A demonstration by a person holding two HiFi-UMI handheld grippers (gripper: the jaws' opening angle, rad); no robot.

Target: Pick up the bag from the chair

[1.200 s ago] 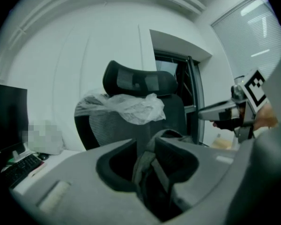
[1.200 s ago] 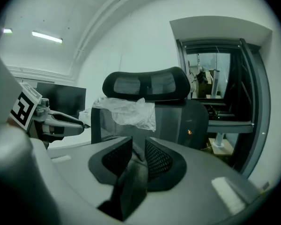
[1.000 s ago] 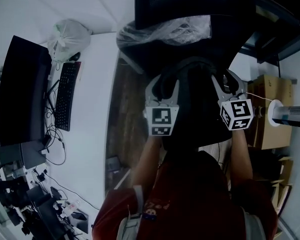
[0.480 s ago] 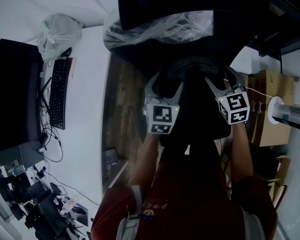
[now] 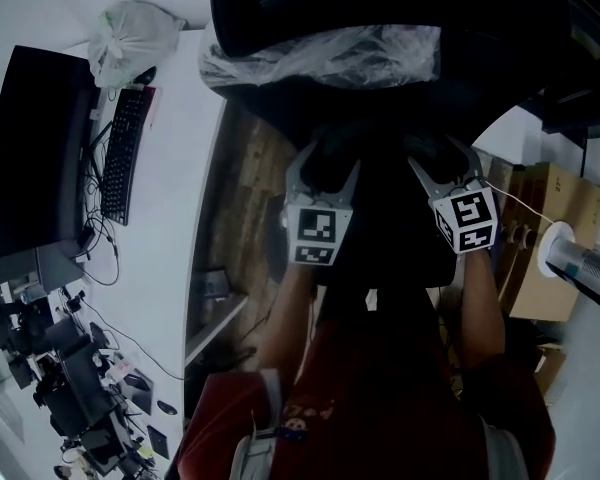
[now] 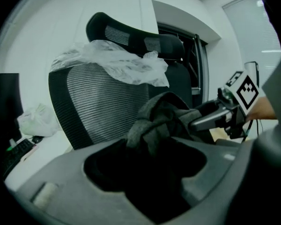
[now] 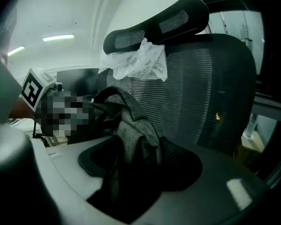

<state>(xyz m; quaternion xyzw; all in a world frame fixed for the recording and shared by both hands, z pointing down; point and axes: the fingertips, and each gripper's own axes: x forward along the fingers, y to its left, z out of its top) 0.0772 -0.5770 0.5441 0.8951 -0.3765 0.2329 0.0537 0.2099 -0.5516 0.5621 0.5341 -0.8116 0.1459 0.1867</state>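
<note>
A person in a red shirt point(image 5: 380, 408) stood bent over the chair point(image 6: 98, 102), a gripper in each hand held out in front. The left gripper point(image 5: 325, 165) and the right gripper point(image 5: 442, 163) hung side by side above the seat, both tipped downward. Each had its jaws spread wide, having just eased in a little from their widest. The jaws of each stood on either side of the bag's bunched top, and from where I stood neither pair looked to be pressing on the cloth.

The bag point(image 6: 152, 121), dark grey and slumped, sat on the seat between the two grippers, its folded top standing up in front of the mesh backrest. A crumpled sheet of clear plastic point(image 5: 320, 63) lay draped over the top of the backrest, just under the headrest.

Off to the person's left ran a white desk point(image 5: 170, 228) with a keyboard point(image 5: 120, 158), a dark monitor point(image 5: 30, 158) and a knotted white plastic sack point(image 5: 130, 38). On the right stood a cardboard box point(image 5: 540, 228).
</note>
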